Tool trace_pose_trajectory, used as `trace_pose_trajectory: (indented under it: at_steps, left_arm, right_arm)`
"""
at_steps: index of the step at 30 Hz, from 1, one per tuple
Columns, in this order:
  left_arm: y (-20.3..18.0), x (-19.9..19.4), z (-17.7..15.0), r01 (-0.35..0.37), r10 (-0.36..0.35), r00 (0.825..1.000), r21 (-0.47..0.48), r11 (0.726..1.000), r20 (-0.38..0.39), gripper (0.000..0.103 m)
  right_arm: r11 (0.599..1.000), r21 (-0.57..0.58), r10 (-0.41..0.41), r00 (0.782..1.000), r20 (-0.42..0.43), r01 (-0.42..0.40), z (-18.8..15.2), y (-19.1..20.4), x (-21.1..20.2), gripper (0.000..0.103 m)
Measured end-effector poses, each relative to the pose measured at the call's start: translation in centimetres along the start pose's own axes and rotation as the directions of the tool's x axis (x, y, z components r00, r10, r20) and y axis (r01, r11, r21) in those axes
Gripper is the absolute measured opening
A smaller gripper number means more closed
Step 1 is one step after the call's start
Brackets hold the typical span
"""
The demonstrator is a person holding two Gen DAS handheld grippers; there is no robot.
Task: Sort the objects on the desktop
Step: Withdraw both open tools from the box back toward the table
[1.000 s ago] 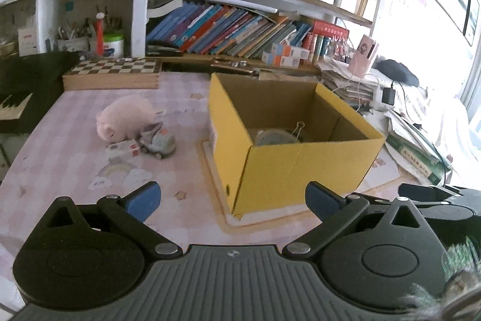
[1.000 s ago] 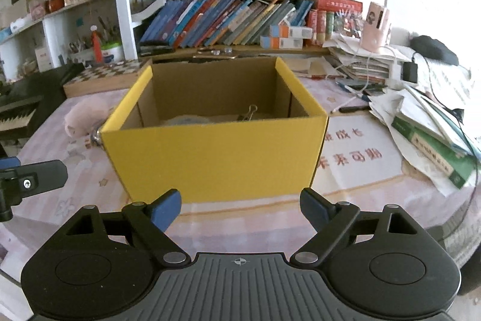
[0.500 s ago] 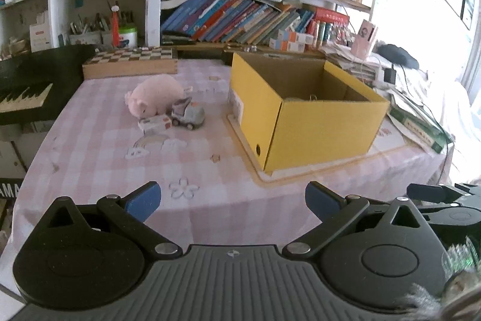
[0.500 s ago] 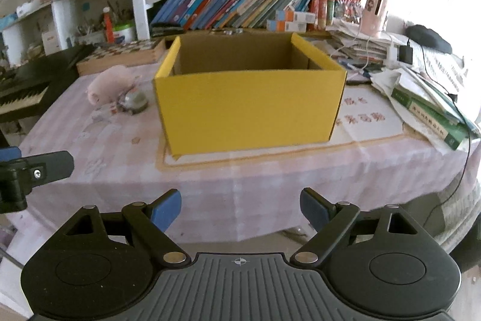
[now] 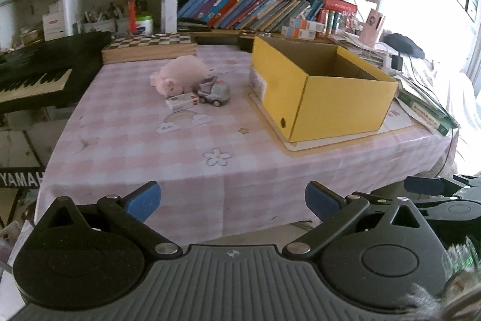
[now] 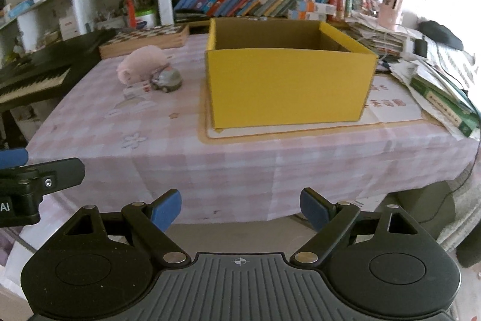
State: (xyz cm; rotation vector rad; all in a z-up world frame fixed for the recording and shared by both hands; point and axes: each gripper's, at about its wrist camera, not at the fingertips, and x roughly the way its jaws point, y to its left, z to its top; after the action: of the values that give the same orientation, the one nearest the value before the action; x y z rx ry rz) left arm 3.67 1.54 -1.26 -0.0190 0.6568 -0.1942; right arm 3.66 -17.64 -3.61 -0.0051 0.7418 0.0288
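Note:
A yellow cardboard box (image 5: 327,98) (image 6: 285,86) stands open-topped on the pink checked tablecloth (image 5: 186,146) (image 6: 240,164); its inside is hidden from here. Left of it lie a pink plush pig (image 5: 182,74) (image 6: 141,63), a small grey toy truck (image 5: 215,92) (image 6: 166,78) and a little white-and-red box (image 5: 182,100) (image 6: 136,89). My left gripper (image 5: 233,202) hangs open and empty off the table's near edge. My right gripper (image 6: 240,208) is likewise open and empty, in front of the box and below the table edge.
A black keyboard (image 5: 33,77) sits at the left. A chessboard box (image 5: 150,45) lies at the back, under shelves of books (image 5: 255,8). Papers and green books (image 6: 436,83) pile at the right. The floor lies below the table's front edge.
Both grippers have pulled back and away from the table; the box and toys look smaller and the table's front edge now shows. Both stay open.

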Motion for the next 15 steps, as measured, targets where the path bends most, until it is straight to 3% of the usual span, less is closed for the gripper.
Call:
trace_pose_trajectory:
  at_steps: [15]
  left_arm:
    - [4.5,-1.8,-1.0,-0.073,0.074,0.997,-0.063,0.995,0.002,0.103]
  right_arm:
    - [0.990,-0.093,0.107,0.994,-0.014,-0.108,0.2,5.7,0.6,0.093]
